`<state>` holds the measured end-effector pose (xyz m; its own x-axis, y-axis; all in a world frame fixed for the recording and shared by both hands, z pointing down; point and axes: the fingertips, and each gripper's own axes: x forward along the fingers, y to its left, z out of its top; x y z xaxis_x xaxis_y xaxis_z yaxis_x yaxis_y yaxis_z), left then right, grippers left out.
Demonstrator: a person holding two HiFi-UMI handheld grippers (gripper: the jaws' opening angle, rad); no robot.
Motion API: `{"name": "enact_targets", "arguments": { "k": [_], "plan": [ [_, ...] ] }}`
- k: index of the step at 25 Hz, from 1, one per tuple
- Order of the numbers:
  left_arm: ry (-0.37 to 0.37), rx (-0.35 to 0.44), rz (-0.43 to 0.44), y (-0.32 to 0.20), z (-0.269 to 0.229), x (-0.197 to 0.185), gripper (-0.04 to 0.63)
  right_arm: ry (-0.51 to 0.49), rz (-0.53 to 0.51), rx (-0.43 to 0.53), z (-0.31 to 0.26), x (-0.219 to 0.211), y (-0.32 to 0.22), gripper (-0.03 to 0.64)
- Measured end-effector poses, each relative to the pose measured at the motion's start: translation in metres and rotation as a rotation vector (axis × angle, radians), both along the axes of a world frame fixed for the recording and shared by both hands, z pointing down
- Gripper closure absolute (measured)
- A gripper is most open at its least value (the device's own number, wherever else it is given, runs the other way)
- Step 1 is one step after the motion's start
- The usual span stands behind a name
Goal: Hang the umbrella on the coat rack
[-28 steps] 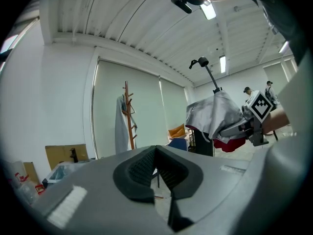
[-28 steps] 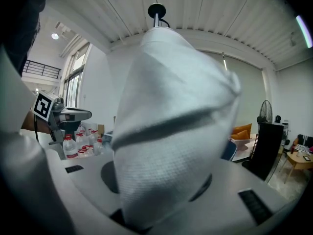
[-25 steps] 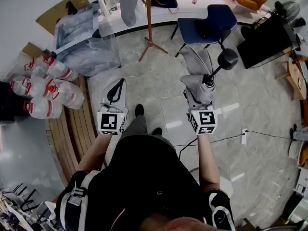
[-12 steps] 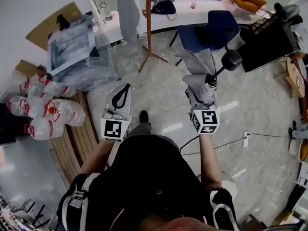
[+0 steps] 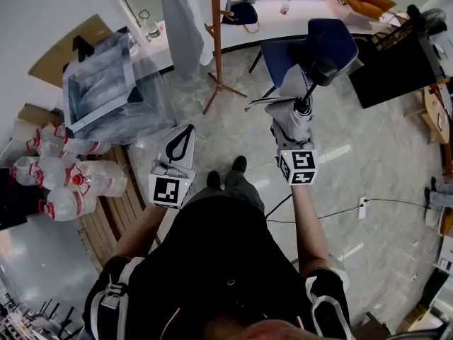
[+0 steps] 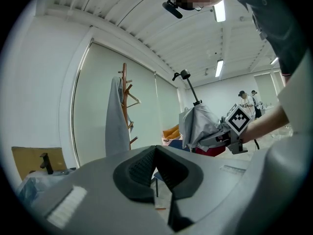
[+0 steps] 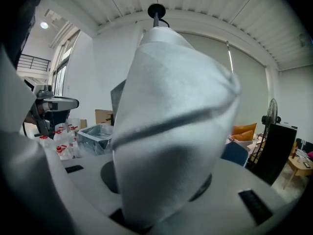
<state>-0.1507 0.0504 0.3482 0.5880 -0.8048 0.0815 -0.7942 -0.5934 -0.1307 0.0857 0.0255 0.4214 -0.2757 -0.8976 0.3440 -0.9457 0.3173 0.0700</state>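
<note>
My right gripper (image 5: 288, 128) is shut on a folded grey umbrella (image 5: 291, 115), which stands nearly upright with its black knob handle (image 5: 324, 70) on top. The fabric fills the right gripper view (image 7: 166, 121) and hides the jaws there. The wooden coat rack (image 5: 216, 44) stands ahead and to the left of the umbrella, a grey garment (image 5: 180, 20) hanging on it. In the left gripper view the rack (image 6: 124, 106) is left of the umbrella (image 6: 198, 124). My left gripper (image 5: 185, 134) is shut with nothing in it, tips touching (image 6: 155, 150), and points level.
A blue chair (image 5: 329, 41) stands just beyond the umbrella. A clear plastic box (image 5: 102, 83) and several water bottles (image 5: 64, 183) lie at the left beside a wooden bench (image 5: 106, 222). A black cabinet (image 5: 389, 59) is at the right, and a cable with a power strip (image 5: 364, 205) crosses the floor.
The person has walked forward, so the coat rack and the chair are nearer. Both grippers moved with them. The umbrella stays in the right gripper, its handle now in front of the blue chair.
</note>
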Motion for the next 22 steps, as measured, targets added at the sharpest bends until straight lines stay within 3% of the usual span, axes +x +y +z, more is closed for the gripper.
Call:
{"name": "enact_targets", "arguments": {
  "k": [10, 22],
  "plan": [
    [-0.006, -0.007, -0.095, -0.062, 0.009, 0.028, 0.595, 0.015, -0.096, -0.062, 0.044, 0.019, -0.088, 0.469],
    [0.007, -0.034, -0.018, -0.103, 0.034, 0.046, 0.595, 0.099, -0.106, -0.138, 0.125, 0.014, -0.15, 0.469]
  ]
}}
